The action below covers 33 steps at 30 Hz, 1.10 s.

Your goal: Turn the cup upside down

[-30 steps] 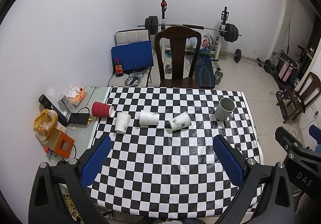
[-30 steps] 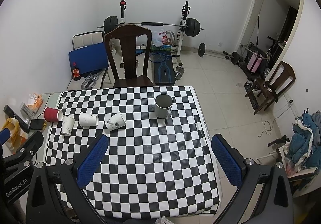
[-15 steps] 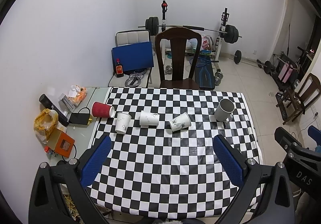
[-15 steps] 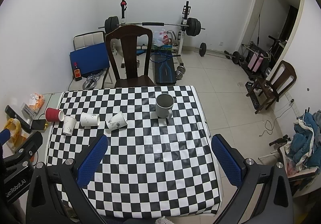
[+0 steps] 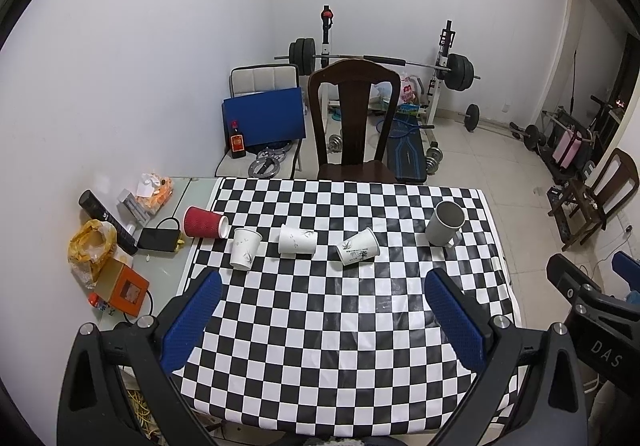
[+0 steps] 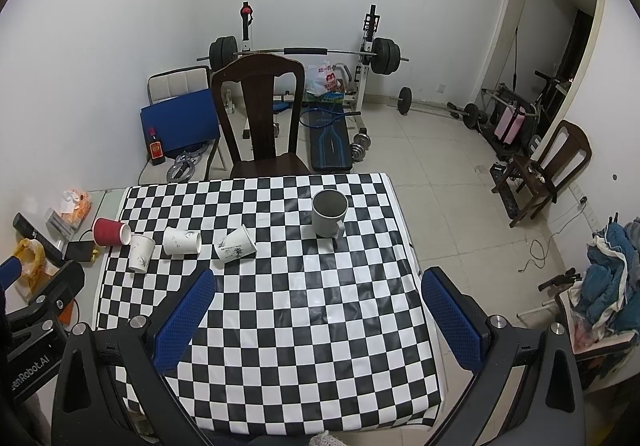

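Observation:
A checkered table carries several cups. A grey mug stands upright at the far right. A red paper cup lies on its side at the far left. One white paper cup stands upright; two more lie on their sides. My left gripper is open and empty, high above the table's near half. My right gripper is open and empty too, above the near right part.
A dark wooden chair stands at the table's far edge. A side surface on the left holds an orange box, a yellow bag and a black device. Weight bench and barbell stand behind.
Both grippers have drawn back and risen slightly, so the table sits a little lower in the views. The cups have not moved.

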Available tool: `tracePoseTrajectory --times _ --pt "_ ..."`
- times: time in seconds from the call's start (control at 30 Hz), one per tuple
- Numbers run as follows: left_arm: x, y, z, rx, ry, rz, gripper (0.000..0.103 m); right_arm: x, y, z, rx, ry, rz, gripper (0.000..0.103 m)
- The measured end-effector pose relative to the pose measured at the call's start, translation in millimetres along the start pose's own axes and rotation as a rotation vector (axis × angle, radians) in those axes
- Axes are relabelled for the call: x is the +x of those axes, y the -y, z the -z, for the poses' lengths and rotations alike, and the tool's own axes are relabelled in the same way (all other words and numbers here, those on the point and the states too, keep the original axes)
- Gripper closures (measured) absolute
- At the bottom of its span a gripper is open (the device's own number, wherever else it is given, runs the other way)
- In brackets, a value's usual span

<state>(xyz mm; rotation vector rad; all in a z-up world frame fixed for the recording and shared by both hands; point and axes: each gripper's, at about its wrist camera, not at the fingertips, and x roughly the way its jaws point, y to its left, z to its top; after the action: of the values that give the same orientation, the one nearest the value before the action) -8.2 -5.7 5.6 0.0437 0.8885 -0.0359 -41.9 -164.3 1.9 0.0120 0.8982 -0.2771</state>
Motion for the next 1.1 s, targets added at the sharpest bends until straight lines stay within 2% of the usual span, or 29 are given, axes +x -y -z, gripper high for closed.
tracePoseTrajectory --times 0.57,0.7,0.83,1.1 --pt "-1.8 2.4 -3.1 -0.007 0.0 0.012 0.0 -3.6 0.3 -1.1 0.009 0.003 -0.01 0.0" --pt "9.7 10.6 -16.5 0.002 0.026 -0.002 0.0 7.9 2.3 -8.7 0.04 -0.008 -0.009 0.0" --pt "48.9 22.7 -20.0 0.027 0.035 -0.042 0.0 53.2 12.4 -11.8 0.056 -0.062 0.056 0.0" --pt "166.6 63.4 -11.2 0.088 -0.075 -0.067 0.0 194.0 55.5 12.1 0.114 -0.266 0.128 0.0"
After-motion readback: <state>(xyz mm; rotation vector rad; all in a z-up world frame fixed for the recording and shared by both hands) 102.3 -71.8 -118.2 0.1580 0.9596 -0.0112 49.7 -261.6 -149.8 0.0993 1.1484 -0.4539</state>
